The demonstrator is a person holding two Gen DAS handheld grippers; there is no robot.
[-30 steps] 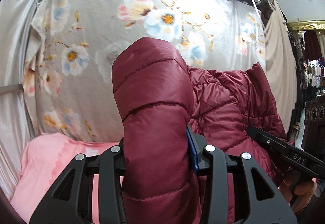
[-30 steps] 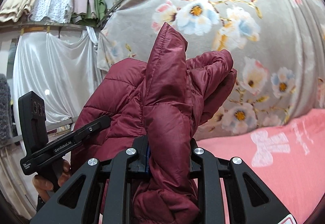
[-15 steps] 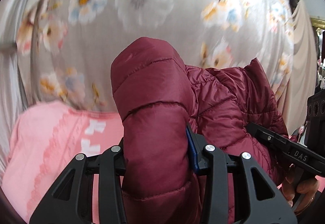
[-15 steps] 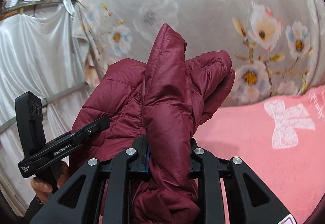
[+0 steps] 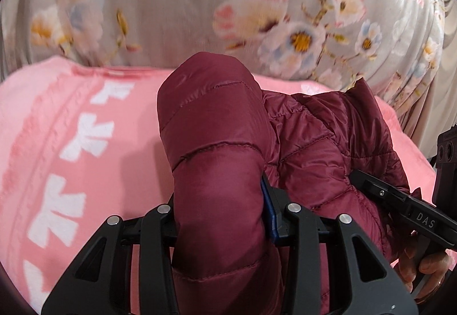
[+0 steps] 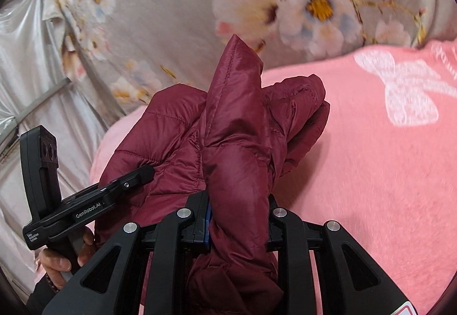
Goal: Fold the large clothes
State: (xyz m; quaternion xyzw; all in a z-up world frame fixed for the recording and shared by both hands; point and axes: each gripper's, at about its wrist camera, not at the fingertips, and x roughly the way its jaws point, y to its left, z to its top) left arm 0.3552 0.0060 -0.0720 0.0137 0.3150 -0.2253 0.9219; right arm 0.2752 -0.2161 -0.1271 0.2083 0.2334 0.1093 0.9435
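Nearest to us, the black left gripper pinches a thick quilted fold of the dark red padded jacket, the cloth bulging up between its fingers. Our black right gripper likewise clamps a narrower bunched fold of the same jacket, which rises to a stitched peak above the fingers. Each gripper shows in the other's view, held by a hand beside the jacket: the left one at the jacket's left, the right one at its right. The jacket hangs gathered between the two grippers, above the pink fleece blanket with white bow patterns; we cannot tell whether its lower part touches the blanket. The blanket spreads out on both sides of the jacket. Beyond the jacket hangs a grey cloth printed with pale flowers, blurred, and further left of the jacket a silvery white curtain.
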